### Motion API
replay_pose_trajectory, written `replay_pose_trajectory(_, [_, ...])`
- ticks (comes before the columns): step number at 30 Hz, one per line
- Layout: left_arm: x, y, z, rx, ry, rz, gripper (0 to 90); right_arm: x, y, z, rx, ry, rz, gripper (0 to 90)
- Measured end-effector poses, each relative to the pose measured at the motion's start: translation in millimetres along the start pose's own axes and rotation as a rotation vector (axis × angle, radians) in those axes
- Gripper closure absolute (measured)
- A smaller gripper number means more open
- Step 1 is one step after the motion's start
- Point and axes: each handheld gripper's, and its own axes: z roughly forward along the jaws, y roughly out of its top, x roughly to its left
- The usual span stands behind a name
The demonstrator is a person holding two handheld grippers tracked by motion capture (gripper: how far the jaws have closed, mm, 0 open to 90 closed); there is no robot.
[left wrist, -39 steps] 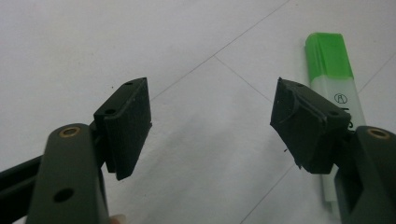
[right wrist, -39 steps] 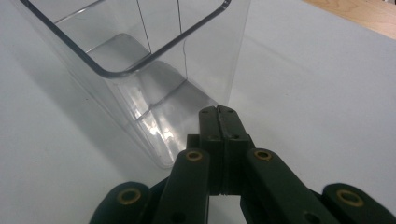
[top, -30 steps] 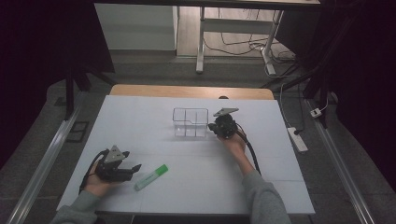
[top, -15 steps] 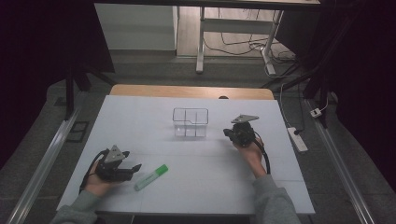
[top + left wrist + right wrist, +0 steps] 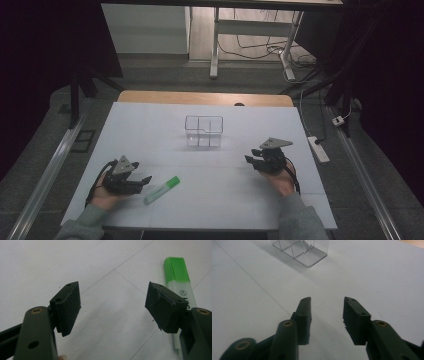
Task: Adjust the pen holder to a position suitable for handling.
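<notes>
Since the earlier pictures the right gripper (image 5: 261, 160) has drawn back from beside the clear box (image 5: 204, 131) toward the near right of the table (image 5: 150, 130), while the left gripper (image 5: 137, 182) has stayed at the near left. In the high view the box stands alone near the middle of the white table, its inner dividers faint and hard to count, and whether anything lies in it cannot be told. A green-capped highlighter (image 5: 161, 189) lies flat just right of the left gripper, apart from it; both forearms are cut off by the bottom edge. In the left gripper view the jaws stand wide apart with bare table between them, and the highlighter (image 5: 180, 285) lies beyond the right-hand jaw, which hides its lower part; its printed marking is too partial to read. In the right gripper view the jaws stand apart on nothing above the white surface, and the clear box (image 5: 299, 250) sits far ahead, its top cut off by the upper edge.
</notes>
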Motion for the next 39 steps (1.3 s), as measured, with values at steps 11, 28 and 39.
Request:
replay_pose_trajectory(11, [0.2, 0.0, -0.3, -0.002, 0.004, -0.005, 28.5, 1.3, -32.6, -32.5, -0.018, -0.002, -0.019, 47.3])
replay_pose_trajectory(28, [0.9, 1.8, -4.1, -0.014, 0.006, -0.004, 28.5, -0.4, -57.3, -46.2, -0.012, -0.003, -0.020, 36.3])
replay_pose_trajectory(39, [-2.7, 16.8, -10.5, 0.001, -0.064, 0.037, 28.8, 0.5, -56.1, -44.4, 0.002, 0.007, -0.042, 35.8])
